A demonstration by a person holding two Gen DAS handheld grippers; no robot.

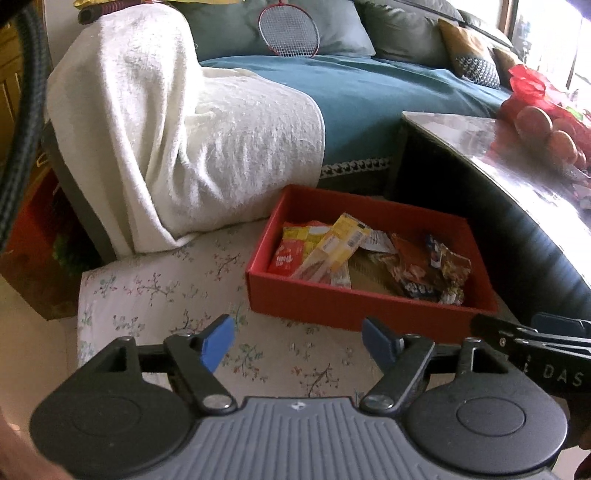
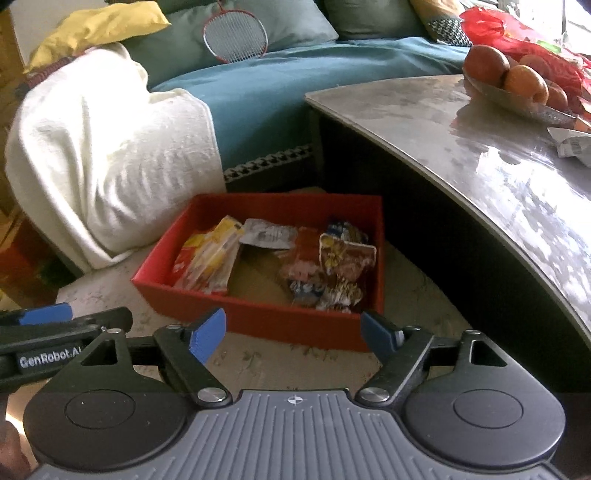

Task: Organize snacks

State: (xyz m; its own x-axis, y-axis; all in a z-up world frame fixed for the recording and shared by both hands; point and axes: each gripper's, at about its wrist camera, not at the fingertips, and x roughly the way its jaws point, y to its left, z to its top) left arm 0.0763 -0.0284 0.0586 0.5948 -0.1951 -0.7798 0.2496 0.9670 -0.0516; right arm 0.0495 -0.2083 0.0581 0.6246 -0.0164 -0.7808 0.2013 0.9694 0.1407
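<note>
A red box (image 1: 369, 306) (image 2: 258, 317) sits on a floral cloth (image 1: 177, 295) on the floor, between a couch and a low table. Inside lie several snack packets: yellow and red ones (image 1: 325, 251) (image 2: 210, 258) on the left, brown and blue ones (image 1: 436, 269) (image 2: 340, 266) on the right. My left gripper (image 1: 297, 341) is open and empty, hovering short of the box's near wall. My right gripper (image 2: 293, 338) is open and empty too, just before the same wall. Each gripper shows at the edge of the other's view.
A grey table (image 2: 498, 166) curves along the right, bearing a dish of fruit (image 2: 517, 85), a red bag (image 2: 491, 26) and a wrapper (image 2: 572, 144). Behind the box stands a teal couch (image 1: 369, 96) with a white towel (image 1: 166, 129) and a racket (image 1: 288, 33).
</note>
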